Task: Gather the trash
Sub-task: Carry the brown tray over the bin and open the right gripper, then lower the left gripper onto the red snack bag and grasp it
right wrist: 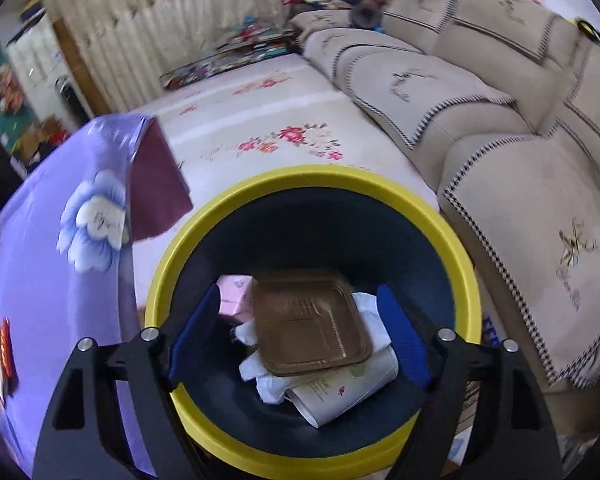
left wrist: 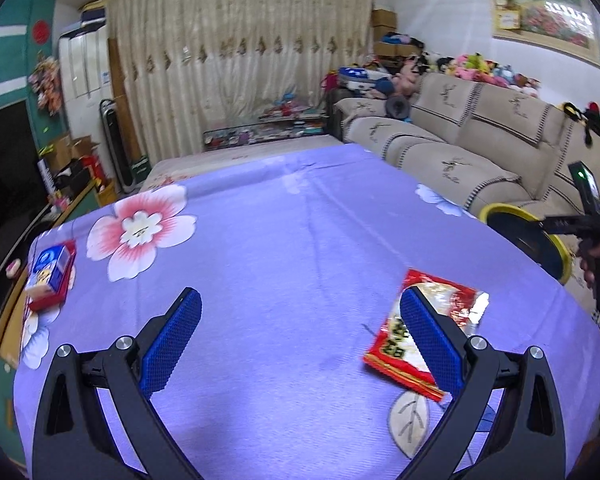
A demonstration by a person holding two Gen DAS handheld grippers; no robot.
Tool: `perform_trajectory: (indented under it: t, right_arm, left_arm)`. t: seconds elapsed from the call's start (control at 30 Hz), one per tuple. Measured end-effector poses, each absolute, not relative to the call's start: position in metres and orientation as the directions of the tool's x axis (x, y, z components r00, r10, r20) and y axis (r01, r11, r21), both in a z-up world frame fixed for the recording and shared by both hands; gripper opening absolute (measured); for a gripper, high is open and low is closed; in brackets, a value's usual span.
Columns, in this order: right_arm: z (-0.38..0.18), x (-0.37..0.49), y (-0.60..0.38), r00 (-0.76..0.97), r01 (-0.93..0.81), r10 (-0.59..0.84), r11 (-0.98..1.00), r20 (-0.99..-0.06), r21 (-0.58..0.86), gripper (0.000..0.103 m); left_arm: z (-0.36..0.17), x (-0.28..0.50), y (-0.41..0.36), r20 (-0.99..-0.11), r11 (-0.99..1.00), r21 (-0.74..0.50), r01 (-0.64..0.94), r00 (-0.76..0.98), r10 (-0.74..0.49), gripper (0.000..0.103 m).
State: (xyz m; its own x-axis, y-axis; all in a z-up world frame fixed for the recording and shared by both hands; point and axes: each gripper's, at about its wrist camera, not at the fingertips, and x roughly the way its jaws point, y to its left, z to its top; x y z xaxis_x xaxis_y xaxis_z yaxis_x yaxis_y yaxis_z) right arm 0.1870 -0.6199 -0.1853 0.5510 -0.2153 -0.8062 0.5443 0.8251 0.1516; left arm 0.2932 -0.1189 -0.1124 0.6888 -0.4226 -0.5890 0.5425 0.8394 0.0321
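Fingers of the left gripper [left wrist: 300, 328] stand wide apart above the purple cloth [left wrist: 292, 240], gripping nothing; the right-hand pad [left wrist: 432, 340] overlaps a red wrapper [left wrist: 396, 356] lying flat on the cloth. A small box [left wrist: 50, 276] sits at the cloth's far left edge. The right gripper [right wrist: 300, 332] is likewise spread and empty over the yellow-rimmed bin [right wrist: 312, 178], where a brown tray [right wrist: 308, 320], white paper [right wrist: 344, 392] and a pink carton [right wrist: 236, 296] lie.
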Motion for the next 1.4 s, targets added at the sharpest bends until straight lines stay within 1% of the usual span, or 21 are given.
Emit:
perform_trajectory:
  t: [0.07, 0.23, 0.37, 0.5, 0.67, 0.77, 0.83, 0.97, 1.03, 1.13, 1.17, 1.2, 1.23, 1.3, 1.37, 1.4]
  right_arm:
    - [-0.181, 0.184, -0.62, 0.566, 0.548, -0.216, 0.819, -0.796, 0.167, 0.078]
    - [-0.175, 0.174, -0.599, 0.588, 0.526, -0.226, 0.836, -0.777, 0.156, 0.081]
    - [-0.174, 0.161, -0.583, 0.611, 0.508, -0.2, 0.841, -0.766, 0.185, 0.081]
    - [-0.172, 0.15, -0.565, 0.614, 0.479, -0.185, 0.86, -0.768, 0.175, 0.081]
    - [-0.163, 0.14, -0.557, 0.628, 0.459, -0.174, 0.87, -0.759, 0.18, 0.082]
    - [-0.158, 0.133, -0.559, 0.642, 0.458, -0.172, 0.868, -0.747, 0.194, 0.082]
    - [-0.157, 0.129, -0.563, 0.648, 0.459, -0.168, 0.865, -0.743, 0.205, 0.082]
    - [-0.156, 0.124, -0.566, 0.654, 0.46, -0.16, 0.86, -0.739, 0.22, 0.082]
    - [-0.157, 0.122, -0.568, 0.656, 0.459, -0.154, 0.859, -0.739, 0.228, 0.082]
    - [-0.159, 0.12, -0.569, 0.657, 0.458, -0.14, 0.854, -0.741, 0.245, 0.082]
    - [-0.16, 0.12, -0.57, 0.658, 0.458, -0.135, 0.853, -0.741, 0.252, 0.082]
    - [-0.16, 0.12, -0.57, 0.659, 0.458, -0.131, 0.851, -0.74, 0.258, 0.082]
    - [-0.161, 0.12, -0.57, 0.661, 0.457, -0.125, 0.849, -0.74, 0.265, 0.082]
    - [-0.16, 0.119, -0.569, 0.667, 0.451, -0.114, 0.849, -0.736, 0.277, 0.082]
    - [-0.159, 0.118, -0.567, 0.672, 0.445, -0.11, 0.851, -0.732, 0.28, 0.082]
    - [-0.158, 0.117, -0.566, 0.674, 0.442, -0.109, 0.852, -0.73, 0.281, 0.082]
  left_arm:
    - [-0.112, 0.288, -0.125, -0.589, 0.817, 0.034, 0.575, 0.672, -0.449, 0.098]
    - [-0.115, 0.271, -0.146, -0.6, 0.746, 0.06, 0.663, 0.621, -0.504, 0.098]
    - [-0.125, 0.262, -0.168, -0.639, 0.663, 0.082, 0.744, 0.55, -0.538, 0.098]
    - [-0.136, 0.26, -0.187, -0.696, 0.622, 0.095, 0.777, 0.499, -0.517, 0.098]
    - [-0.147, 0.273, -0.212, -0.763, 0.592, 0.057, 0.804, 0.418, -0.494, 0.098]
    - [-0.154, 0.282, -0.224, -0.792, 0.571, 0.059, 0.819, 0.387, -0.472, 0.098]
    - [-0.158, 0.287, -0.228, -0.807, 0.565, 0.076, 0.822, 0.384, -0.449, 0.099]
    - [-0.16, 0.302, -0.231, -0.822, 0.56, 0.02, 0.828, 0.333, -0.462, 0.099]
    - [-0.16, 0.305, -0.23, -0.82, 0.557, 0.021, 0.83, 0.334, -0.465, 0.097]
    - [-0.158, 0.305, -0.23, -0.816, 0.554, 0.02, 0.832, 0.334, -0.471, 0.081]
    - [-0.156, 0.303, -0.23, -0.813, 0.554, 0.02, 0.832, 0.335, -0.475, 0.071]
    - [-0.155, 0.303, -0.23, -0.814, 0.553, 0.02, 0.833, 0.334, -0.474, 0.066]
    - [-0.154, 0.302, -0.231, -0.815, 0.552, 0.021, 0.833, 0.334, -0.473, 0.065]
    - [-0.153, 0.298, -0.232, -0.815, 0.549, 0.02, 0.835, 0.332, -0.475, 0.052]
    - [-0.152, 0.294, -0.234, -0.817, 0.553, 0.029, 0.832, 0.338, -0.466, 0.048]
    - [-0.151, 0.292, -0.235, -0.818, 0.555, 0.032, 0.832, 0.34, -0.463, 0.043]
